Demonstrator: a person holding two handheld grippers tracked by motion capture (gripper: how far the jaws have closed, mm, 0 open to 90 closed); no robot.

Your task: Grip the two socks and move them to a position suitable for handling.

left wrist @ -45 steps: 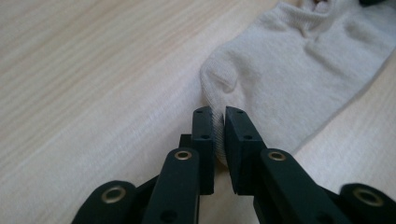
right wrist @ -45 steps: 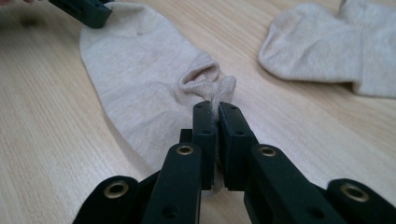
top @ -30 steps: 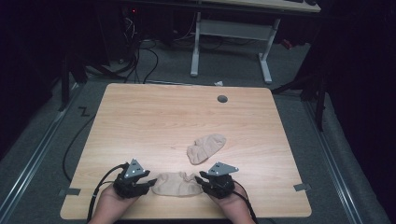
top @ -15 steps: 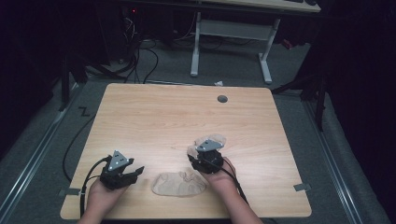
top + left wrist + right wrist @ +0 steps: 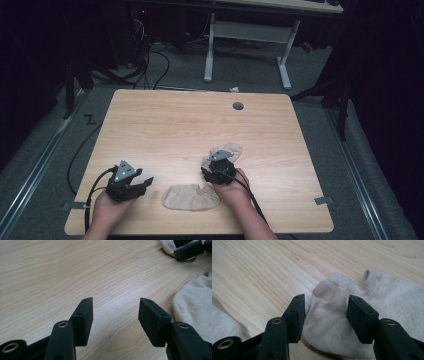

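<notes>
Left gripper, seen from the high view, sits over the near left part of the wooden table, jaws apart, pointing toward the near sock and stopping short of it. Right gripper lies just beyond that sock's right end, at the near end of the far sock; its grey plate covers part of the fabric, so the jaw gap cannot be read from this angle. A round grommet hole sits well beyond the near sock, close to the table's far edge. Cables and a white desk frame stand on the floor beyond that far edge.

Left gripper view: the jaws of the left gripper stand wide apart over bare wood, nothing between them. The near sock lies just to the right of the right jaw. Beyond this sock, at the upper right corner, the other gripper's black jaw rests against pale fabric.

Right gripper view: the right gripper has its jaws apart, straddling the rounded end of the far sock. Left jaw is at the fabric's edge; contact cannot be confirmed. The ribbed cuff lies beyond the jaws.
</notes>
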